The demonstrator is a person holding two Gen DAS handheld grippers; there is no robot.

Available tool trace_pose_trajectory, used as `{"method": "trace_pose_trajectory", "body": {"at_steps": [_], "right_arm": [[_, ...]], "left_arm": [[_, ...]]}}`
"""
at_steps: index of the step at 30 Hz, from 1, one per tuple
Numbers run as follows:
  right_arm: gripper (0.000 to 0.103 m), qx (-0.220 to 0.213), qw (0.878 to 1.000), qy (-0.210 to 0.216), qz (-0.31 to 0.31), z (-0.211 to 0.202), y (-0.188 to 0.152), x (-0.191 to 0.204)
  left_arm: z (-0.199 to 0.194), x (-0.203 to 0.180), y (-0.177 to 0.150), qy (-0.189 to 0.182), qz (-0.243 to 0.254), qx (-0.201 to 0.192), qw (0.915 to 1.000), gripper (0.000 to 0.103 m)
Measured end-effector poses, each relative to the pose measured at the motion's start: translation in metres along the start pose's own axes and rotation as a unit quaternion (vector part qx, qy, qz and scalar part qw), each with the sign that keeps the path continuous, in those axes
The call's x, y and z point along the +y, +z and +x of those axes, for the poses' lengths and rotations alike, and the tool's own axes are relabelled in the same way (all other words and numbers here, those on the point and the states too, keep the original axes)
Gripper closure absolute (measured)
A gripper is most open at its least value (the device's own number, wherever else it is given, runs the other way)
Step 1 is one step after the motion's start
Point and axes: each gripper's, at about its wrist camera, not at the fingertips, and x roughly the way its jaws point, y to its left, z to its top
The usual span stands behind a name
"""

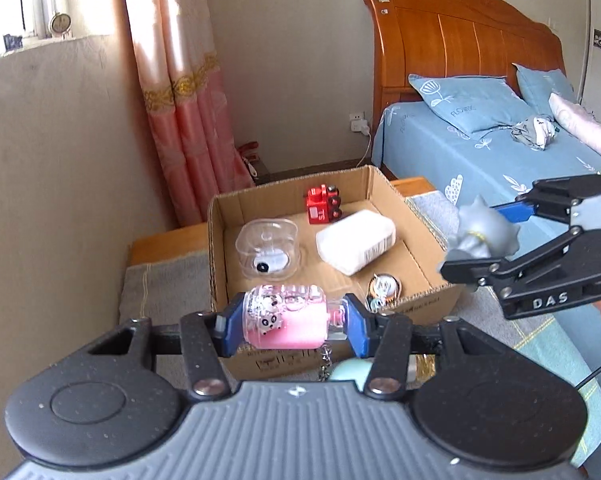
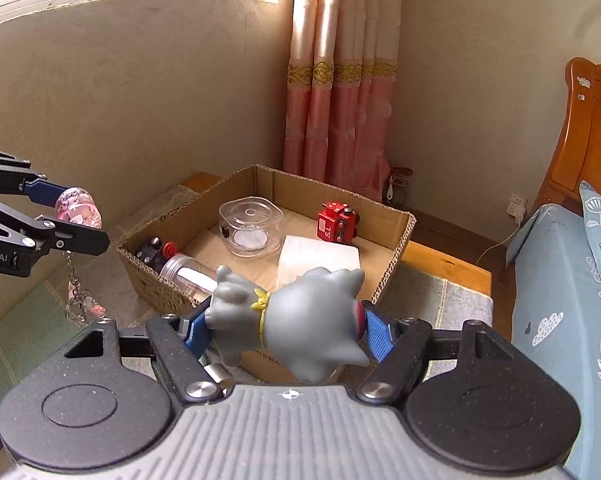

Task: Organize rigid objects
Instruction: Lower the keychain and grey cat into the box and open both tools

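My left gripper is shut on a pink keychain bottle with a panda print, held sideways above the near wall of the cardboard box; a chain dangles from it. My right gripper is shut on a grey spiky toy figure with a yellow collar, raised in front of the box. The same grey figure hangs at the box's right side in the left wrist view. Inside the box lie a clear plastic container, a red toy train and a white packet.
The box stands on a cloth-covered low table by the wall. A bed with blue sheets and a wooden headboard is to the right. A pink curtain hangs behind. A clear jar and dark toys lie in the box's near-left corner.
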Motion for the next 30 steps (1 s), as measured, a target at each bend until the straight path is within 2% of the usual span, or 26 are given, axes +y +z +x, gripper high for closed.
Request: {"method": "trace_pose_trajectory", "body": {"at_steps": [6,8,9,10,20,25,30], "right_arm": [[0.024,0.018,1.0,0.005,0.006,0.03,0.006,0.003],[0.014,0.015,1.0,0.005,0.008,0.033,0.003,0.004],[0.002,0.01,1.0,0.009,0.009,0.031,0.002,0.005],[0.0,0.004,1.0,0.013,0.008,0.029,0.0,0.006],[0.0,0.005,1.0,0.007,0.002,0.007,-0.009,0.011],[0.0,0.001,1.0,-0.005,0.001,-0.004,-0.011,0.011],[0.0,-0.003,1.0,-0.007,0.007,-0.011,-0.012,0.008]], "left_arm": [[0.014,0.001,0.034,0.008,0.016,-0.008,0.9998,0.054],[0.018,0.002,0.043,0.011,0.017,-0.013,0.9997,0.054],[0.02,0.002,0.047,0.011,0.019,-0.014,0.9997,0.054],[0.022,0.002,0.051,0.01,0.02,-0.015,0.9996,0.054],[0.065,-0.001,0.086,0.01,0.033,0.003,0.9994,0.053],[0.101,0.004,0.105,0.034,0.035,0.016,0.9987,0.053],[0.143,0.017,0.116,0.063,0.017,0.037,0.9972,0.053]]}}
